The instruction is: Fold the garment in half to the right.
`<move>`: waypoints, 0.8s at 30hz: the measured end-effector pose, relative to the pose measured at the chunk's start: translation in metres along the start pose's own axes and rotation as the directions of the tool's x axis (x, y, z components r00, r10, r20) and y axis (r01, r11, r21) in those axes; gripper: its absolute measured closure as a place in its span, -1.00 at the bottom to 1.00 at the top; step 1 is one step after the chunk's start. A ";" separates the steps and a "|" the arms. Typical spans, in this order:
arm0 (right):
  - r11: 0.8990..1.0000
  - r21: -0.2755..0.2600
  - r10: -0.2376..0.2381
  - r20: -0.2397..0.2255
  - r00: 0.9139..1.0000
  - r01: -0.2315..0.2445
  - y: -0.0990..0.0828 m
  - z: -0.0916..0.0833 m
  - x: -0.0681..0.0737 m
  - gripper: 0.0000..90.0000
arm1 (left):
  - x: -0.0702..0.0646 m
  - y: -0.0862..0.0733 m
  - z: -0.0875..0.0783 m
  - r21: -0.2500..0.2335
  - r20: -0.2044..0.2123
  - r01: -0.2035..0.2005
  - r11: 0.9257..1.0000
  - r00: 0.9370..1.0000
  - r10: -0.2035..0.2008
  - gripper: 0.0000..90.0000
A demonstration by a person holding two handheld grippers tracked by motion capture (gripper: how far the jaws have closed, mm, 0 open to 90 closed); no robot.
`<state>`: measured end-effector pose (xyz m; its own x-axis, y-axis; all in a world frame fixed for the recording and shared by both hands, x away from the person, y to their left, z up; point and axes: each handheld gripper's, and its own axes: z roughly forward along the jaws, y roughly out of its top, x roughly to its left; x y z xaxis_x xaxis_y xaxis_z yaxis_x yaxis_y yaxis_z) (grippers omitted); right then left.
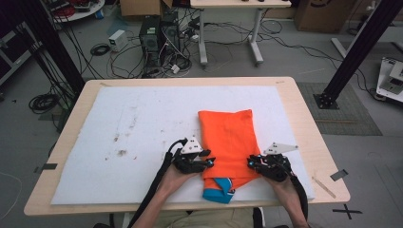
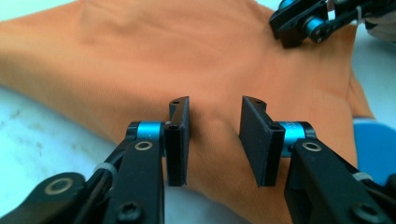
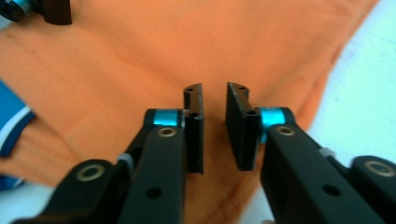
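Left gripper (image 2: 213,140) part open, jaws apart over a low ridge of cloth, pads not pressing; right gripper (image 3: 215,130) nearly closed with a narrow gap, hovering at the cloth's edge, nothing pinched as far as can be told. Between the two, and stretching away from both: orange shirt (image 1: 228,137), folded into a long rectangle, blue collar or cuff (image 1: 219,190) poking out nearest the hands. Underneath, white mat (image 1: 133,123) on a wooden table (image 1: 304,114). Likely light, soft and limp, fine-knit, prone to slide and sag when lifted; best taken by pinching the folded edges at each near corner, through all layers
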<state>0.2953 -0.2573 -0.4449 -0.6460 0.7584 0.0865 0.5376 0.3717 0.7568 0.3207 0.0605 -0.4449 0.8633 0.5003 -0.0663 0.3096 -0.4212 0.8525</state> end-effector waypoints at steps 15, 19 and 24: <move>0.994 -0.106 0.033 0.094 0.995 -0.023 0.077 0.015 -0.040 0.35 | 0.045 0.043 0.009 -0.069 -0.221 0.079 0.994 0.971 -0.093 0.43; 0.994 -0.098 0.063 0.169 0.984 -0.047 0.104 0.048 -0.062 0.39 | 0.064 0.046 0.031 -0.050 -0.253 0.141 0.989 0.956 -0.149 0.46; 0.996 -0.038 0.092 0.210 0.973 -0.086 0.106 0.085 -0.087 0.48 | 0.070 0.036 0.044 0.028 -0.277 0.166 0.986 0.949 -0.152 0.44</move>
<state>0.4547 -0.2384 -0.4267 -0.4659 0.8847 0.0176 0.5702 0.2850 0.7705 0.4095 0.0467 -0.4418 0.6619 0.7480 -0.0488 0.4592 -0.3532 0.8151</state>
